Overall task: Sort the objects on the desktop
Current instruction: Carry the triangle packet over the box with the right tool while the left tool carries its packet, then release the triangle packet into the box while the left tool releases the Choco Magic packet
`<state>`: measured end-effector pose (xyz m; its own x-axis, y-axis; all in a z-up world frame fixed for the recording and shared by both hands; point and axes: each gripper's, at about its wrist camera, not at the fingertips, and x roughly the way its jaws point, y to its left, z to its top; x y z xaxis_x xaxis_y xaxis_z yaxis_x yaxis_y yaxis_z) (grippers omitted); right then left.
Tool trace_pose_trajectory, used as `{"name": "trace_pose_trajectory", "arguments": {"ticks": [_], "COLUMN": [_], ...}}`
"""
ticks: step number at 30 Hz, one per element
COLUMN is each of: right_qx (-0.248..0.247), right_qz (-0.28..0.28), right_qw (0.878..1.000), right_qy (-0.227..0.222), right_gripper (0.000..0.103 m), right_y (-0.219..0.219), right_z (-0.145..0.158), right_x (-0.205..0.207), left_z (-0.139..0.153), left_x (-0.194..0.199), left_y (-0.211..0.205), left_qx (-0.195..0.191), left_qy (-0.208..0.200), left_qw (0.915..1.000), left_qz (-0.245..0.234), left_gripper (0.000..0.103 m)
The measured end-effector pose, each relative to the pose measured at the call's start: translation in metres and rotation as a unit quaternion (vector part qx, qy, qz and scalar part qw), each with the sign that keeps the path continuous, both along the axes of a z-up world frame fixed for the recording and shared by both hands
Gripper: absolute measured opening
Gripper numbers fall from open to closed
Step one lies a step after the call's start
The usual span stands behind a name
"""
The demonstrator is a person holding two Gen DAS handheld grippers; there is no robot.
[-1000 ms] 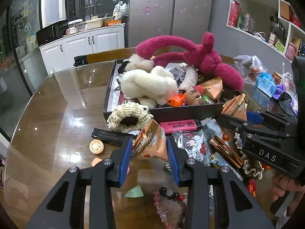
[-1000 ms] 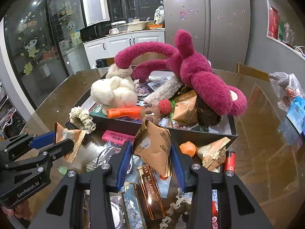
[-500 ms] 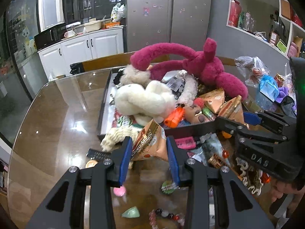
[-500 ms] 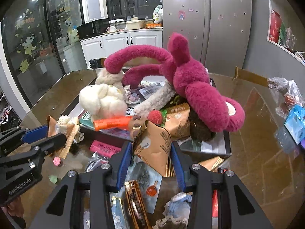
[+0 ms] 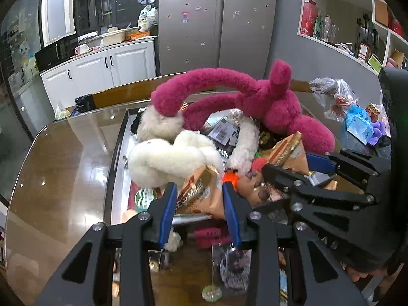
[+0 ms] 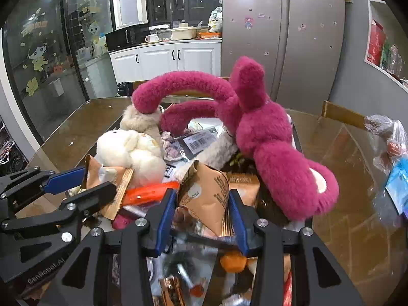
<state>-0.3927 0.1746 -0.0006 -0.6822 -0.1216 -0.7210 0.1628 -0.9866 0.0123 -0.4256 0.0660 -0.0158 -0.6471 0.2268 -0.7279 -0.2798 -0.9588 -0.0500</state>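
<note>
Steel fridge (image 5: 216, 20), white cabinets (image 5: 102, 68), grey wall shelves (image 5: 352, 25), glossy brown table (image 5: 56, 173).

The table (image 5: 58, 168) is brown wood under a glossy glass top with rounded corners. A dark tray (image 5: 116, 153) rests on it, heaped with items. Loose clutter lies on the glass before the tray, including a green trinket (image 5: 211, 292). Plastic bags (image 6: 390, 137) sit at the right edge.
</note>
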Motion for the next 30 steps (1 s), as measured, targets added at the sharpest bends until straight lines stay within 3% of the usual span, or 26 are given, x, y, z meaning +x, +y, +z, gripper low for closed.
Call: {"name": "trace_pose_trajectory", "arguments": {"ticks": [14,30], "right_qx": [0.006,0.007], "right_qz": [-0.003,-0.003], "right_qw": [1.000,1.000], "right_qy": [-0.005,-0.010], "right_gripper": [0.043,0.043], "right_y": [0.007,0.009], "right_z": [-0.004,-0.008], "right_x": [-0.036,-0.038], "left_z": [0.001,0.000], "left_x": [-0.043,-0.046], "left_y": [0.009,0.007], "left_qx": [0.009,0.016], "left_qy": [-0.002,-0.006], "left_qw": [0.9999,0.9998], "left_qz": [-0.005,-0.007], "left_gripper": [0.035,0.035]}}
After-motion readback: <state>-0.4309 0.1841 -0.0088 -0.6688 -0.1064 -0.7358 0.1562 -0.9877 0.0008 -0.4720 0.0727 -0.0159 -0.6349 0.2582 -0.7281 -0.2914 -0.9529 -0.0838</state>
